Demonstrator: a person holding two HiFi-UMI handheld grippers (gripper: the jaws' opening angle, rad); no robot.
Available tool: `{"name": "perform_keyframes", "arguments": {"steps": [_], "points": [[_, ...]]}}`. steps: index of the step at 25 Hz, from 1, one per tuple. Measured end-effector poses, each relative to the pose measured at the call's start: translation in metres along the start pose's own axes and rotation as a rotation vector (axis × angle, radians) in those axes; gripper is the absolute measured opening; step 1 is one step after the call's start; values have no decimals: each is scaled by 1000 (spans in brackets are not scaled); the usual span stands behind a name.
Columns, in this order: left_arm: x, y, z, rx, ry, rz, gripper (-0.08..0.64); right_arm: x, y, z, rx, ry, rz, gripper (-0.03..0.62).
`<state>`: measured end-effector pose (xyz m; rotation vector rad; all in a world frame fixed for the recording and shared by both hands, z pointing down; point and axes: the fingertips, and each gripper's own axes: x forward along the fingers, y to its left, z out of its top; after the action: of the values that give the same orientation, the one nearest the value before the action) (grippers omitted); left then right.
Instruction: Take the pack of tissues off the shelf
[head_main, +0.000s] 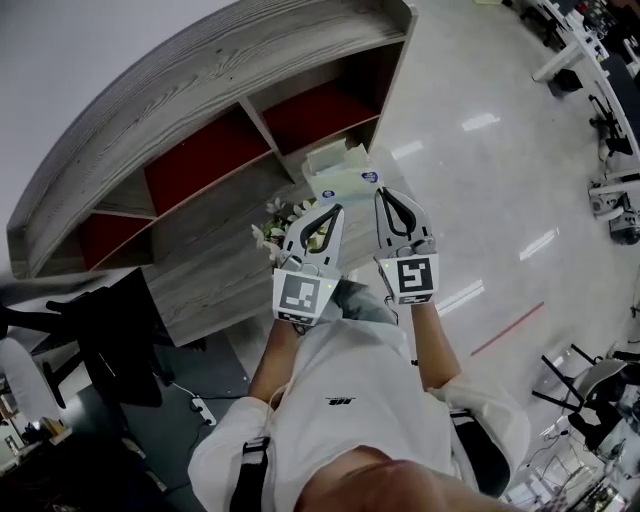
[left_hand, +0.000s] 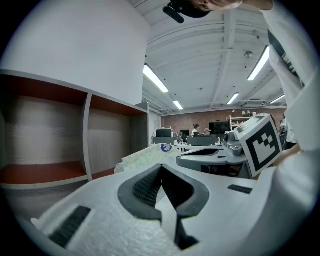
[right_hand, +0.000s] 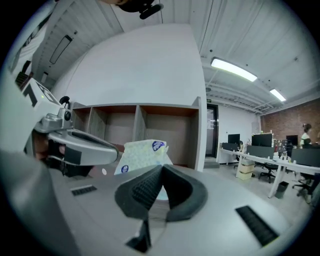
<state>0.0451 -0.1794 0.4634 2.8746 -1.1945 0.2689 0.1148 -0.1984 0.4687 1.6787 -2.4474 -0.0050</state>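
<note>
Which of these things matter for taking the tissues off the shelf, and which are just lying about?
Part of the job: pack of tissues; shelf; left gripper; right gripper.

Just lying about: white flowers on the shelf; desks across the room.

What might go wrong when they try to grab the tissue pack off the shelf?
1. The pack of tissues sits near the end of the shelf. The right gripper has its jaws together, so a nudge might push the pack off instead of catching it.
2. The white flowers are right beside the left gripper, which could knock them.
</note>
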Motion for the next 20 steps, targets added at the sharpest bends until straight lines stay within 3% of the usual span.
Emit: {"name": "perform_keyframes", "arguments": {"steps": [20], "points": [[-95, -48, -1, 10, -12, -12, 28, -105, 67, 13, -6, -26, -28, 26]]}}
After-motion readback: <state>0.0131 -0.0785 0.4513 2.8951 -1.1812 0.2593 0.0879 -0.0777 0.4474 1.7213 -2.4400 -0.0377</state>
